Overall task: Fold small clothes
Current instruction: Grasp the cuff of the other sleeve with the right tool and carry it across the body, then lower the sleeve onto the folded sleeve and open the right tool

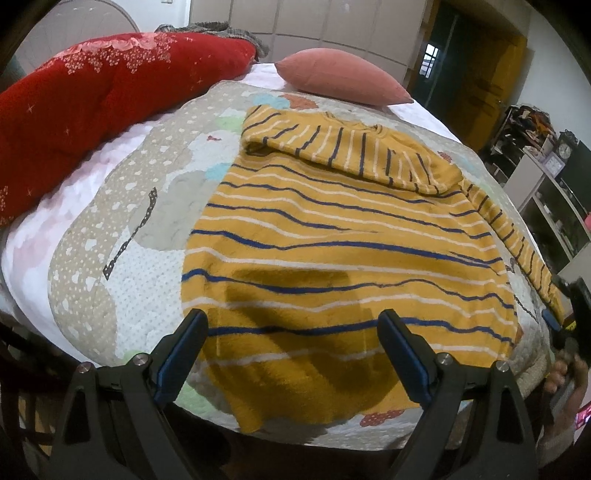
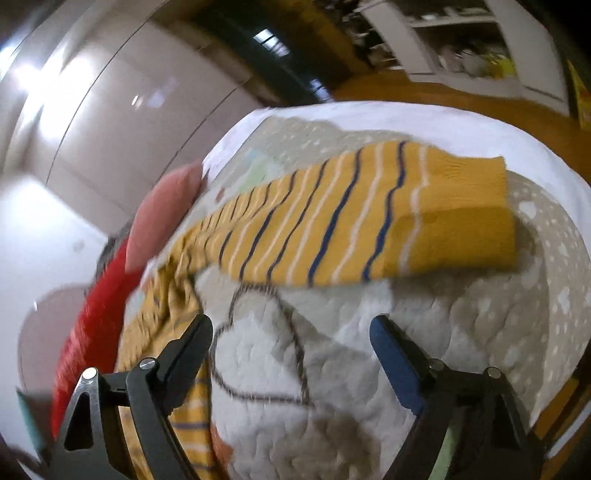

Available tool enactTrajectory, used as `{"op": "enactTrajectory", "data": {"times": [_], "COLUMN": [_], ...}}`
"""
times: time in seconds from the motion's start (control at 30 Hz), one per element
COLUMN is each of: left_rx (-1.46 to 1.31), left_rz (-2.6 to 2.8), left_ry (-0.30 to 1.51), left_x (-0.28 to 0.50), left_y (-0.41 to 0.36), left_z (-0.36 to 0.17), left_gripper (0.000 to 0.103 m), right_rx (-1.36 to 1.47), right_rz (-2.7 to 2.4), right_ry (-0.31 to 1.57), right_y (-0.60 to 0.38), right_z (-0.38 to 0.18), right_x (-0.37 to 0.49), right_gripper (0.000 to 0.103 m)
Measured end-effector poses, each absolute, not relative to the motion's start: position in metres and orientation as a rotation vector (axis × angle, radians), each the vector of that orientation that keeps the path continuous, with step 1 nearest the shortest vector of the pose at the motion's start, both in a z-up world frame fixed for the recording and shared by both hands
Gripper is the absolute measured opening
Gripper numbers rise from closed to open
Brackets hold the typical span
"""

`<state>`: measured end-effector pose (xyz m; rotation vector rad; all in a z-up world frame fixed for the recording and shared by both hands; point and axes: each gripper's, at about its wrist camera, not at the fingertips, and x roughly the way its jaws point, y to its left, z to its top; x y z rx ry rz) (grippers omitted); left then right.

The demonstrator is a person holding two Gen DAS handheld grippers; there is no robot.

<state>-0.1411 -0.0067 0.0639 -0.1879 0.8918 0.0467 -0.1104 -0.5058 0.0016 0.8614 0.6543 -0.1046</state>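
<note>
A small mustard-yellow sweater (image 1: 332, 236) with blue and white stripes lies spread on a patterned quilt (image 1: 110, 258). One sleeve (image 1: 332, 144) is folded across its chest; the other sleeve (image 2: 369, 225) stretches out flat to the side, cuff at the far end. My left gripper (image 1: 291, 325) hovers open over the sweater's lower hem, nothing between its fingers. My right gripper (image 2: 291, 332) is open above the bare quilt, just short of the outstretched sleeve and tilted, with nothing held. In the left wrist view the right gripper (image 1: 565, 314) shows at the far right edge, in a person's hand.
A red flowered blanket (image 1: 103, 96) lies bunched along the bed's left side and a pink pillow (image 1: 343, 77) sits at the head. White wardrobe doors (image 1: 314, 18) stand behind the bed. Shelves with clutter (image 1: 546, 173) line the right side.
</note>
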Motion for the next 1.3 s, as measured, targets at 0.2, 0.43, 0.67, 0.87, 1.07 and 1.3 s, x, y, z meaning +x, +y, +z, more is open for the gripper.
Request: {"op": "enactTrajectory", "data": {"times": [0.2,0.43,0.67,0.87,1.07,1.3], "left_rx": [-0.175,-0.214,-0.262,-0.226,-0.227,-0.309], "left_rz": [0.066,0.122,0.152,0.193,0.242,0.289], "left_ry": [0.865,0.818,0.78,0.743,0.733,0.751], "left_x": [-0.147,-0.154,-0.162,-0.176,-0.191,-0.206], "left_y": [0.0,0.029,0.059,0.083,0.12,0.161], "left_z": [0.071,0.081,0.083,0.08,0.068,0.05], "left_gripper": [0.092,0.092,0.092,0.092,0.092,0.092], "right_rx": [0.85,0.507,0.262,0.114,0.013,-0.146], "right_rz": [-0.244,-0.249,-0.014,0.264,0.466,0.517], "right_ry": [0.639,0.576,0.508,0.615,0.796,0.952], "right_y": [-0.534,-0.53,-0.423,-0.263,-0.11,-0.013], "right_z": [0.005,0.1,0.203,0.196,0.131,0.052], "right_x": [-0.077,-0.039,0.028,0.092,0.143,0.168], "right_gripper": [0.042,0.008,0.007,0.007,0.007,0.022]}}
